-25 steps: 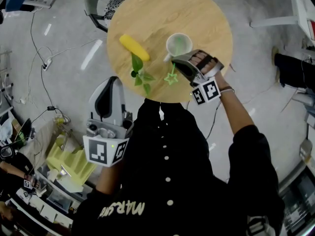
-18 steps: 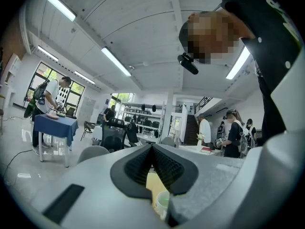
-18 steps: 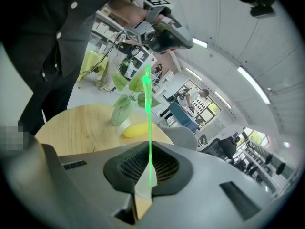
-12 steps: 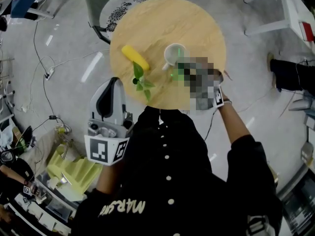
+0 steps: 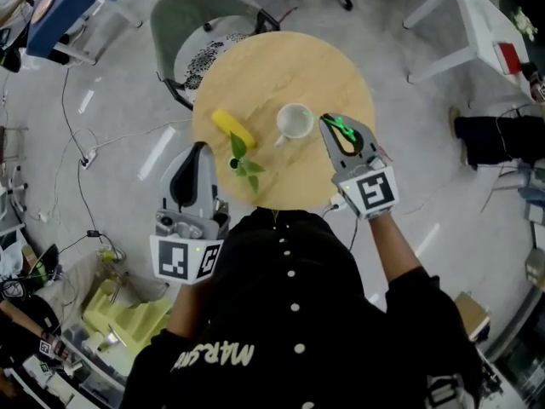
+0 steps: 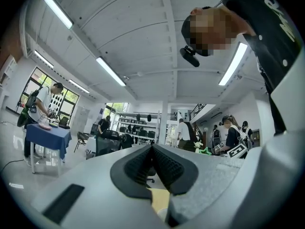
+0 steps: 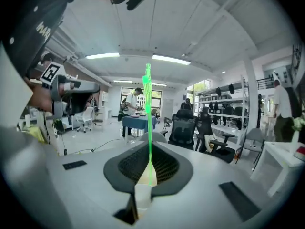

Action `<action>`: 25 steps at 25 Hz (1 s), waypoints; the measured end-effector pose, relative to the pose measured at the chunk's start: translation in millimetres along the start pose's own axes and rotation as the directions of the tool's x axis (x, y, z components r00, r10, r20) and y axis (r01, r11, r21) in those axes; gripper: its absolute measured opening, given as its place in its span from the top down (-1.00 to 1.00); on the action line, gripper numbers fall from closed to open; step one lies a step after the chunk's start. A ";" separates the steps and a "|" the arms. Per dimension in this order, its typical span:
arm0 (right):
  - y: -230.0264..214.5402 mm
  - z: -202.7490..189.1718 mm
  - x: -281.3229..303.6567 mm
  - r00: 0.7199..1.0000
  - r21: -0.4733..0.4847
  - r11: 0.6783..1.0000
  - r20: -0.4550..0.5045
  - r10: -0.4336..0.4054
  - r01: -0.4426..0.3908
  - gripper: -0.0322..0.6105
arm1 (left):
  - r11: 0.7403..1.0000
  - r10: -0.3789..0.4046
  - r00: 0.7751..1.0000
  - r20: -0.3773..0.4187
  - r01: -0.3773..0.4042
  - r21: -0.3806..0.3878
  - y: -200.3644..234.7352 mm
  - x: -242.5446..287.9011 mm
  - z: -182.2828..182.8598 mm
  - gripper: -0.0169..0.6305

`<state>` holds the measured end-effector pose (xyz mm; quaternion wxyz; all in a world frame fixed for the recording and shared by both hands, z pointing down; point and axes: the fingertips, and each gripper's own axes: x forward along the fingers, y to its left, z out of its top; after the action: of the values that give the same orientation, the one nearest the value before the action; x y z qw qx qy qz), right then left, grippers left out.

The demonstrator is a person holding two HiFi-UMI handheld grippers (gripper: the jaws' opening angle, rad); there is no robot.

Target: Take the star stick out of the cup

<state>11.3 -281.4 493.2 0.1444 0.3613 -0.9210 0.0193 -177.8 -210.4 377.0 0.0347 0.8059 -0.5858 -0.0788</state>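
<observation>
Star stick: we see a thin, bright green, see-through rod (image 7: 148, 128); its head shows only edge-on at the far end, so we cannot make out the star shape.
Where it is: in the right tool (image 7: 148, 163), running straight out from between the pads; from the head view it shows as a green streak (image 5: 341, 129) at that tool's tip (image 5: 328, 122), clear of the cup.
Right tool: jaws closed down on the rod's lower end.
Left tool: (image 6: 152, 149) pads pressed together with nothing between them; it (image 5: 200, 147) hangs off the surface's near-left rim.
Cup: white (image 5: 295, 121), just left of the right tool's tip, not touching it.
Between the tools: a yellow piece (image 5: 232, 129) and a leafy sprig (image 5: 245, 162).
Edges: the right tool sits near the round surface's (image 5: 289, 66) right rim.
Open room: bare wood beyond the cup; a chair (image 5: 183, 24) stands past the far-left rim.
</observation>
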 end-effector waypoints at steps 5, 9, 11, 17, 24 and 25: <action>-10.5 38.6 -27.9 0.996 0.067 0.996 0.054 -0.065 0.062 0.84 | 1.000 -0.010 1.000 0.015 0.009 0.013 3.4 5.7 13.1 0.94; -19.3 70.5 -53.3 0.984 0.085 0.992 0.143 -0.103 0.091 0.84 | 0.999 -0.026 0.999 0.033 0.026 0.024 1.3 12.3 25.3 0.94; -23.7 81.9 -67.9 0.978 0.099 0.989 0.171 -0.122 0.106 0.84 | 0.999 -0.033 0.999 0.043 0.032 0.029 -1.4 13.6 31.4 0.94; -46.1 108.8 -110.6 0.940 0.168 0.963 0.236 -0.246 0.210 0.84 | 0.999 -0.034 0.998 0.055 0.032 0.044 -3.4 11.9 43.4 0.94; -55.3 145.1 -155.6 0.885 0.178 0.943 0.330 -0.327 0.282 0.84 | 0.996 -0.030 0.996 0.089 0.023 0.081 -1.4 8.7 63.1 0.94; -57.3 148.7 -161.1 0.879 0.181 0.939 0.336 -0.340 0.294 0.84 | 0.996 -0.029 0.995 0.094 0.022 0.082 -1.1 8.6 66.9 0.94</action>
<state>124.6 -238.2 301.8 -0.0493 0.5127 -0.8570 -0.0140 -185.4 -215.8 310.3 -0.0270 0.8094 -0.5791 -0.0938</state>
